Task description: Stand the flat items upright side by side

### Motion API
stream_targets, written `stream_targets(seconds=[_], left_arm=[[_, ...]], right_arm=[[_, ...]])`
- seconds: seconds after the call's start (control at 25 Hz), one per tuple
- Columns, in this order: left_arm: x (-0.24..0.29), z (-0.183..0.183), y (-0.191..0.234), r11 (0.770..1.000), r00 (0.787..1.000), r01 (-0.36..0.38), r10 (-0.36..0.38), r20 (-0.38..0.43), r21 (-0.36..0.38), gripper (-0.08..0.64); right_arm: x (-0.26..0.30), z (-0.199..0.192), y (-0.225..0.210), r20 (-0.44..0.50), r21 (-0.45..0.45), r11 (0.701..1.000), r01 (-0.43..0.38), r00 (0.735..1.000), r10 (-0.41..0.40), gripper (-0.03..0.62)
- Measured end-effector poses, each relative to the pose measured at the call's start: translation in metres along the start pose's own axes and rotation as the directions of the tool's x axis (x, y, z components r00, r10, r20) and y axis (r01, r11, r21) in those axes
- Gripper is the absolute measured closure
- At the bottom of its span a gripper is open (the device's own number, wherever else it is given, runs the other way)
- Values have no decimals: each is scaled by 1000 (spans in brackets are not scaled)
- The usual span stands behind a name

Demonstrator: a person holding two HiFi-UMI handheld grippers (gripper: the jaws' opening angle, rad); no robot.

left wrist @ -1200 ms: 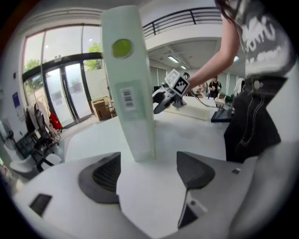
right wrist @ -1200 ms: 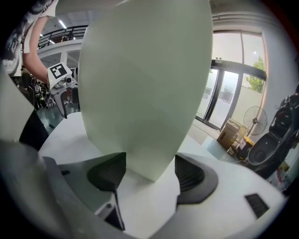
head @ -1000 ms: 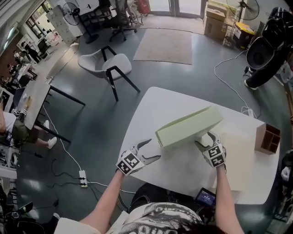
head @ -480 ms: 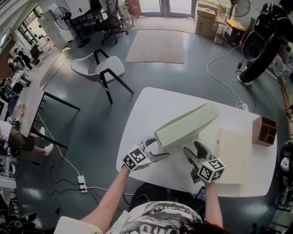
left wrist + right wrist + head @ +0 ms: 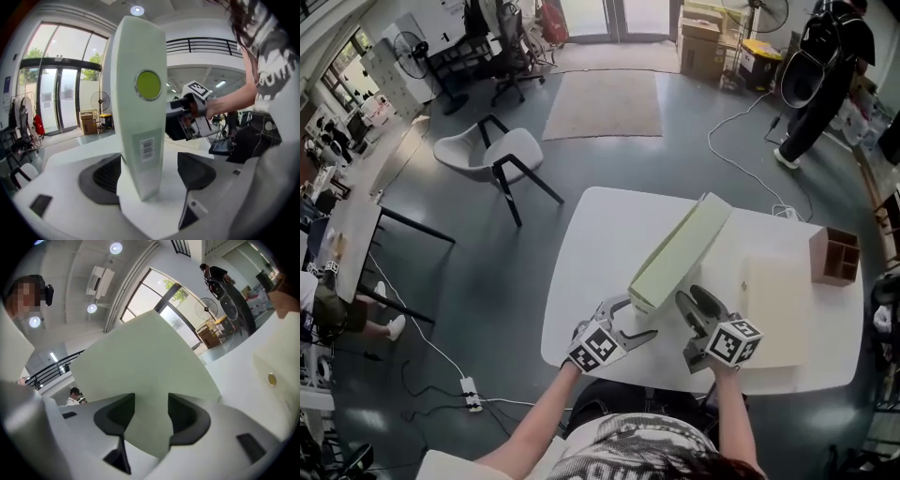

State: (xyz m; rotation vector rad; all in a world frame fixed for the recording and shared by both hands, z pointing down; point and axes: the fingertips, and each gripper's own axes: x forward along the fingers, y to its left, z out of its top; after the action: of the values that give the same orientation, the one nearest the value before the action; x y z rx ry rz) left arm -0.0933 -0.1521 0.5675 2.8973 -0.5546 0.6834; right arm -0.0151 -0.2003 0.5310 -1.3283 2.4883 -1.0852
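– Much open grey floor (image 5: 487, 234) surrounds the white table (image 5: 600, 234). Its top looks smooth, so an edge could skate.
– And the pale green box (image 5: 680, 251)?
– Up on its long edge, mid-table. The cream box (image 5: 778, 309) lies flat beside it. Stiff, light card, I'd judge; hold the near end low.
– Tongs?
– The right gripper (image 5: 151, 416) has just been closing and now pinches that box's edge. The left gripper (image 5: 152, 172) stands apart, with the box's end between its jaws, unpinched.
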Motion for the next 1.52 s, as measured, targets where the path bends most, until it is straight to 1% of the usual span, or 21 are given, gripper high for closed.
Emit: stream_targets(seconds=[0.04, 0.12, 0.28, 0.4, 0.48, 0.56, 0.64, 0.68, 0.72, 0.76, 0.8, 0.84, 0.92, 1.0, 1.12, 1.16, 1.28, 1.36, 1.44, 1.48, 1.52], left_arm=[[3, 0, -6, 1000, 1000, 5, -5, -10, 25, 190], [8, 2, -15, 999, 1000, 19, -19, 1, 40, 190], [17, 7, -33, 997, 999, 48, -49, 17, 57, 190], [26, 6, -46, 991, 997, 77, -75, -25, 109, 190], [33, 2, -52, 980, 994, 90, -76, -84, 179, 190], [37, -2, -54, 964, 988, 93, -58, -142, 248, 190], [37, -1, -50, 957, 985, 82, -35, -171, 280, 191], [36, 0, -48, 958, 985, 75, -27, -173, 278, 197], [34, 1, -47, 962, 986, 68, -23, -167, 265, 223], [32, 3, -46, 967, 987, 58, -18, -159, 250, 233], [30, 3, -43, 968, 987, 43, -4, -159, 247, 233], [28, 2, -38, 965, 985, 26, 20, -171, 262, 233], [23, -1, -26, 950, 976, -2, 70, -205, 313, 232], [21, 1, -17, 942, 972, -10, 87, -216, 336, 232], [20, 13, -9, 924, 973, -25, 109, -201, 381, 209], [19, 17, -7, 921, 974, -31, 114, -194, 387, 201], [19, 29, -6, 912, 977, -38, 119, -176, 409, 196], [20, 37, -14, 908, 983, -24, 98, -157, 418, 195], [25, 43, -26, 918, 990, -6, 60, -124, 398, 191], [27, 44, -30, 929, 993, -5, 47, -105, 370, 190], [27, 45, -31, 945, 996, -8, 37, -81, 326, 182]], right_arm=[[-3, 3, -2, 14, 10, 1000, 12, 1000, -12, 387], [-8, 8, -5, 40, 17, 999, 37, 998, -38, 407], [-15, 16, -9, 53, -30, 996, 89, 995, -88, 448], [-22, 11, -16, 23, -67, 990, 128, 992, -126, 451], [-26, 6, -18, 15, -60, 989, 134, 991, -133, 451], [-28, 3, -15, 31, -30, 993, 115, 993, -114, 453], [-26, 6, -9, 72, 14, 996, 89, 993, -90, 453], [-24, 8, -7, 96, 33, 996, 79, 992, -82, 456], [-22, 11, -5, 112, 43, 997, 70, 991, -74, 457], [-20, 12, -4, 114, 43, 997, 62, 991, -67, 462], [-18, 11, -3, 102, 41, 998, 56, 993, -60, 462], [-16, 8, -3, 83, 44, 998, 51, 995, -54, 462], [-14, -1, -6, 46, 60, 997, 47, 998, -50, 462], [-15, -10, -11, 17, 68, 996, 53, 998, -54, 462], [-16, -12, -11, 15, 100, 995, 32, 999, -34, 459], [-15, -11, -10, 12, 94, 995, 27, 1000, -28, 460], [-14, -10, -10, -24, 50, 998, 38, 999, -37, 478], [-16, -12, -17, -61, 3, 997, 81, 995, -80, 516], [-17, -15, -25, -95, -54, 989, 135, 986, -139, 591], [-17, -15, -27, -108, -82, 985, 154, 981, -162, 607], [-16, -15, -28, -114, -106, 981, 163, 978, -175, 607]])
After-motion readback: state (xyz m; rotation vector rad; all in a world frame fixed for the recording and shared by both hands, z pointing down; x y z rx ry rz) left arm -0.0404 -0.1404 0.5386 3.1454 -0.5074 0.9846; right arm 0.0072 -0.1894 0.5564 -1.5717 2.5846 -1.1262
